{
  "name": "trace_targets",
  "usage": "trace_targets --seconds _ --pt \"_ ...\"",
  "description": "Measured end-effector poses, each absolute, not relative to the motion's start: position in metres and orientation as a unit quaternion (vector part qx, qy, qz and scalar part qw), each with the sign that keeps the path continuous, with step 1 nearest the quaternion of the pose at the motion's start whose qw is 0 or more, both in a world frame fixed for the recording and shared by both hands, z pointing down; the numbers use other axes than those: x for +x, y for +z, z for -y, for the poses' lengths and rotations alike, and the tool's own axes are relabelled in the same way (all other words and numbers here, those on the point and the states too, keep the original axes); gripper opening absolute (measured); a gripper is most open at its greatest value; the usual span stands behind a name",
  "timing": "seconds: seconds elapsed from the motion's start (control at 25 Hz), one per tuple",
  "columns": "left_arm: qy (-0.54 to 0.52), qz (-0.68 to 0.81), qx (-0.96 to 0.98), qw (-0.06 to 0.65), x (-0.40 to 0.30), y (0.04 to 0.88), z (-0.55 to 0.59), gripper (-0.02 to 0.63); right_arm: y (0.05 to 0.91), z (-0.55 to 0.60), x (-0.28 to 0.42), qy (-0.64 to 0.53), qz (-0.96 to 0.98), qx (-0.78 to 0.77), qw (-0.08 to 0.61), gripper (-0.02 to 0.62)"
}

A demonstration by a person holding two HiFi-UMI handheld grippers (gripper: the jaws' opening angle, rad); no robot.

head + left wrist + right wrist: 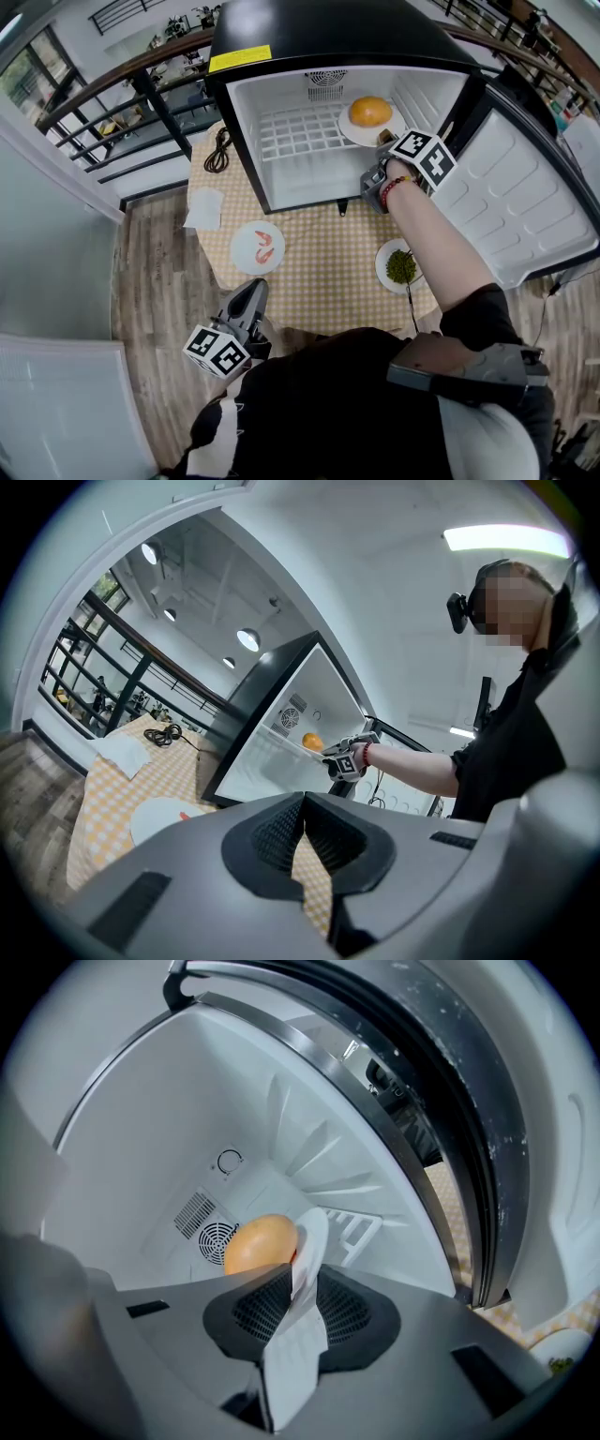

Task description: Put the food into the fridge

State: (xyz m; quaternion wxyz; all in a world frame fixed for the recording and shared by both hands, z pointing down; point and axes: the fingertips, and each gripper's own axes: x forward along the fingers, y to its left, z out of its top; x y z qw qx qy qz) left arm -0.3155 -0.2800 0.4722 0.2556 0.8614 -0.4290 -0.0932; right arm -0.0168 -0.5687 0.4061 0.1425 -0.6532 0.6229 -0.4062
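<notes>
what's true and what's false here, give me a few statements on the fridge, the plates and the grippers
1. The fridge door is open. True.
2. The plate of orange food is on the table. False: it is inside the fridge, on the wire shelf.
3. The right gripper has that plate's rim between its fingers. True.
4. The plate of red food is already in the fridge. False: it lies on the table, in front of the fridge.
5. The left gripper holds the plate of greens. False: it is shut and empty; that plate is on the table.
</notes>
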Motion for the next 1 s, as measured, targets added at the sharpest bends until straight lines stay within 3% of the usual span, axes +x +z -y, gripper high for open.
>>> trace_targets --seconds 1.0 --pt "-0.1 0.43 0.86 0.256 -0.3147 0.4719 0.275 0.014 0.4156 0.5648 -0.0099 -0.4 -0.619 -0.668 0.1 0.097"
